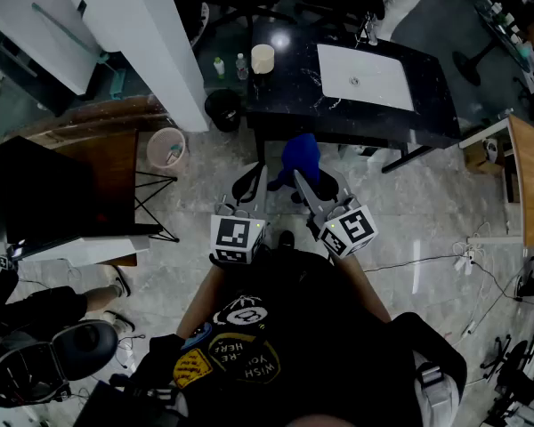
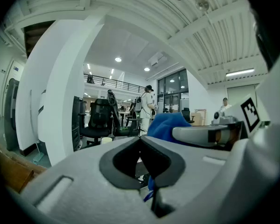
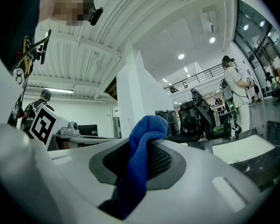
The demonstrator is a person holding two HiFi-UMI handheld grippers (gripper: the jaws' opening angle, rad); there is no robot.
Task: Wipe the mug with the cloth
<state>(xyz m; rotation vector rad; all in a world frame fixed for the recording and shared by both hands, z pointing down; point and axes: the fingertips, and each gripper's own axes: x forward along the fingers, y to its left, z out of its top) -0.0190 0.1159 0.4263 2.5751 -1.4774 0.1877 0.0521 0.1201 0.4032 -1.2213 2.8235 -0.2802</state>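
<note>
Clamping blue cloth point(image 3: 147, 125) in right tool point(image 3: 140, 147), left tool point(image 2: 141, 142) closed, shirt point(image 1: 249, 356) print "WISH"

Pale, perhaps marble floor point(image 1: 427, 212), black table point(image 1: 289, 96), white pillar point(image 1: 151, 43)

Black table point(image 1: 289, 92): white mat point(image 1: 365, 76) lying flat, cream mug point(image 1: 262, 58) upright (near far-left corner), apart from mat.

Cloth point(image 3: 147, 125) blue, soft napped weave; right gripper point(image 3: 139, 146) shell smooth matt grey plastic, pads point(image 3: 161, 160) dark with dimpled texture; table point(image 1: 289, 96) top glossy black, possibly veined stone.
</note>
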